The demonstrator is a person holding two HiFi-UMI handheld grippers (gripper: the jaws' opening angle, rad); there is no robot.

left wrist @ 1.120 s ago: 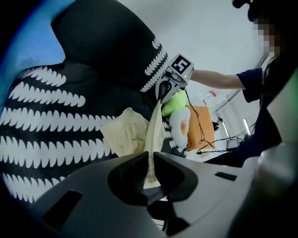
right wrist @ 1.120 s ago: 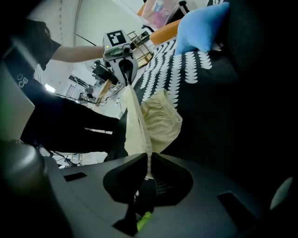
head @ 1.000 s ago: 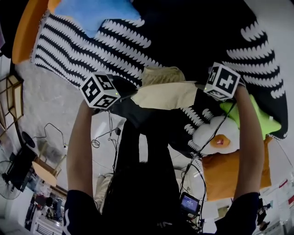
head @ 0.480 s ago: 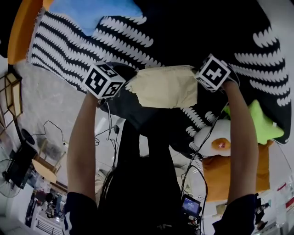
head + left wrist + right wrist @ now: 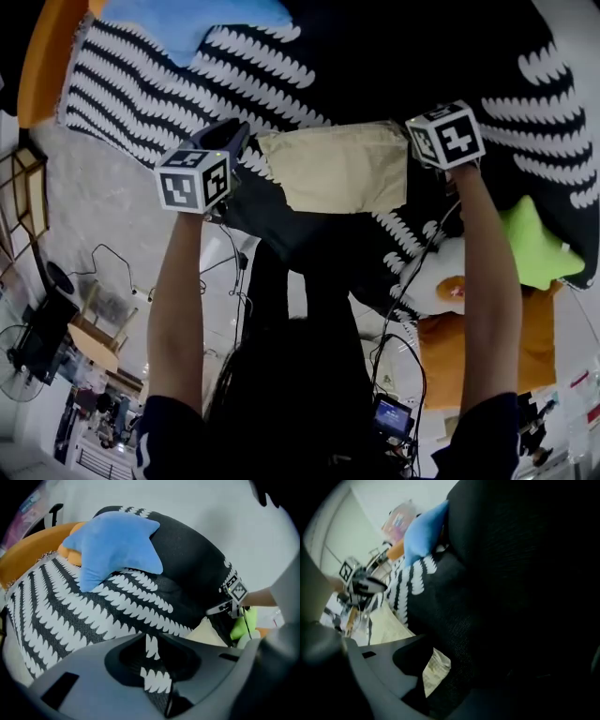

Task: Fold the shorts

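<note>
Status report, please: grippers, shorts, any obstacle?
Left gripper just opened, nothing between jaws. Right gripper just opened, shorts corner between jaws. Shorts folded on blanket. Blue star pillow well apart.

Blue star pillow (image 5: 115, 545), black-and-white blanket (image 5: 131, 84) — green star pillow (image 5: 534, 248)

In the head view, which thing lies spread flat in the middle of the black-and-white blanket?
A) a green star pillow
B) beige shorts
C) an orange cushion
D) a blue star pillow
B: the beige shorts lie flat at the centre of the blanket, while the blue star pillow sits at its far edge and the green star pillow at its right edge.
</note>
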